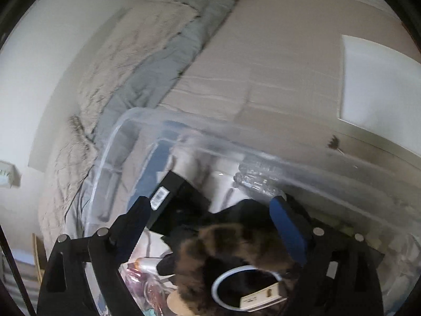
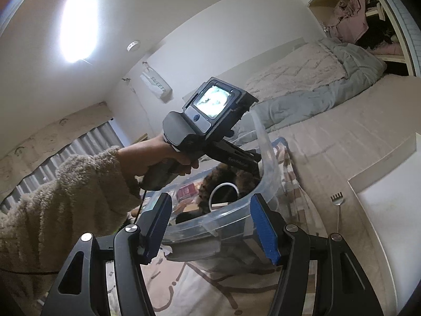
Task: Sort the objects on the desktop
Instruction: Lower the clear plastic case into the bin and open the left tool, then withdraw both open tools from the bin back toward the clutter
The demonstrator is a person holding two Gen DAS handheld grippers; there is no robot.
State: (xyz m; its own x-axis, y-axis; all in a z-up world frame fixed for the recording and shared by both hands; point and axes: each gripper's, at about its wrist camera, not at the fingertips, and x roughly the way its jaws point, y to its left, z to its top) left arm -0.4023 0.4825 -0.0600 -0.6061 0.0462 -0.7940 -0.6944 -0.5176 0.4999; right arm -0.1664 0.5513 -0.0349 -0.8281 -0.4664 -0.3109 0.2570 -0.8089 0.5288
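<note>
Left wrist view looks steeply down into a clear plastic bin [image 1: 184, 129], and the left gripper [image 1: 210, 213] hangs over its contents with jaws spread wide and nothing pressed between the pads. Nearest the lens, at about 6 o'clock, lies a furry brown-and-black item [image 1: 226, 239] with a white ring [image 1: 223, 276] on it and a small cream tagged box [image 1: 263, 297] at the ring's lower edge. It looks soft and shaggy, mottled like tortoiseshell, and would probably squash under a pinch. Just beyond, toward 11 o'clock, a black box [image 1: 173, 194] with a barcode label leans among the jumble. Farther out, past the bin's far rim, a bed [image 1: 263, 65] with a grey quilt fills the view.

Right wrist view shows the right gripper [image 2: 210, 226] low at 6 o'clock, its blue pads on either side of the bin's near rim [image 2: 218, 213]; whether they pinch it or merely straddle it I cannot tell. Beyond, at 10 o'clock, a hand [image 2: 155, 155] in a fuzzy sleeve tips the other tool into the bin.

Judging by this, the step in hand is a drop-off of the furry item into the bin. Next, the left claw likely needs to lift clear without snagging the fur.
</note>
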